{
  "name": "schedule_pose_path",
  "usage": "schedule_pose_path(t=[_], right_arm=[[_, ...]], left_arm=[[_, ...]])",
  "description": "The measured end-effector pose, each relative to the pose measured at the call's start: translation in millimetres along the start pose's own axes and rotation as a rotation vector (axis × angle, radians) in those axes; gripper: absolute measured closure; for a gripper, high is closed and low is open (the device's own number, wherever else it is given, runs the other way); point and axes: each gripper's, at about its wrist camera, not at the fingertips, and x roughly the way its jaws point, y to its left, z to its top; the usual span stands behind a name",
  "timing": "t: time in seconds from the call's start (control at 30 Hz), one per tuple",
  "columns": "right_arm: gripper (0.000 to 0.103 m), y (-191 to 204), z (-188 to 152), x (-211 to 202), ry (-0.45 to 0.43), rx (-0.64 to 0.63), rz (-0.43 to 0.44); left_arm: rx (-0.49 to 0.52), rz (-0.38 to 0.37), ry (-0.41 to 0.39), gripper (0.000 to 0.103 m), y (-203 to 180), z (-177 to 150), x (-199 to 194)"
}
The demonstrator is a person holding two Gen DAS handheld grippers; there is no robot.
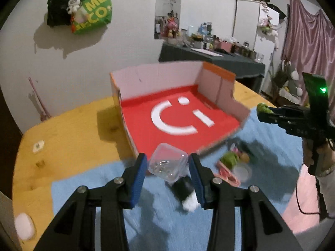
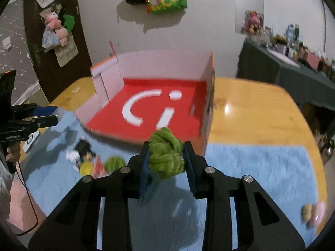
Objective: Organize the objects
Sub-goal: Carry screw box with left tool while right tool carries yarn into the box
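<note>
My left gripper [image 1: 168, 163] is shut on a small clear plastic box [image 1: 167, 162] with small metal bits inside, held above the blue mat [image 1: 104, 188]. My right gripper [image 2: 166, 156] is shut on a green yarn knot [image 2: 166, 152], also lifted off the mat. Ahead of both stands an open cardboard box [image 1: 180, 117] with a red floor and a white logo, its front side low. From the left wrist view, the right gripper [image 1: 260, 112] appears at the right with the green knot at its tip. In the right wrist view the left gripper [image 2: 53, 115] shows at the left edge.
On the mat lie a black-and-white toy [image 1: 186, 190], another green knot [image 1: 230, 159], a yellow ball [image 2: 86, 167] and pink pieces [image 1: 228, 176]. A yellow and a pink item [image 2: 314, 212] sit at the mat's right. The wooden table [image 2: 251, 113] extends around the box. A white object [image 1: 24, 226] lies at its left corner.
</note>
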Motion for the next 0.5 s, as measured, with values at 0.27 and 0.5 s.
schedule_pose_path(t=[0.27,0.5], right_arm=[[0.073,10,53,55,0.102,-0.112,-0.02],[0.073,10,62,107,0.247,-0.183,-0.035]], left_arm=[[0.103,0.023,0.072,0.059,-12,46,43],[0.185,0.028,0.198,0.059,-20,54,93]])
